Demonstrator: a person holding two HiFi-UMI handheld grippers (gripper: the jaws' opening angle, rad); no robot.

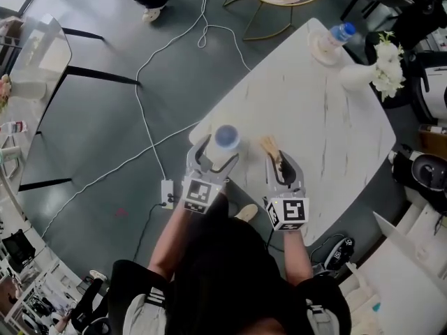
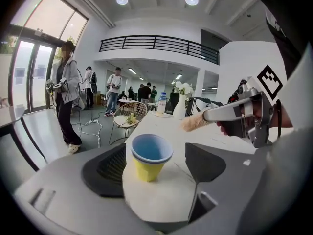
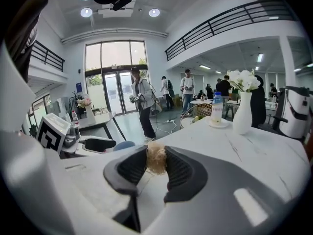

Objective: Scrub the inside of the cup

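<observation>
Sitting upright, untouched, between the spread jaws of the left gripper point(image 1: 216, 158) at the counter's point(image 1: 328, 117) 8 o'clock corner, the cup point(image 2: 148, 158) looks light, thin-walled and tippy, so pinch mid-wall gently; the right gripper point(image 1: 284, 169), at its 3 o'clock, is clamped on the brush point(image 3: 156, 156).

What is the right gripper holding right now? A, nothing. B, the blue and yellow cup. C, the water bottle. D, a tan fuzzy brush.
D: the right gripper has its jaws closed on the tan brush, while the cup stands between the open jaws of the left gripper.
</observation>
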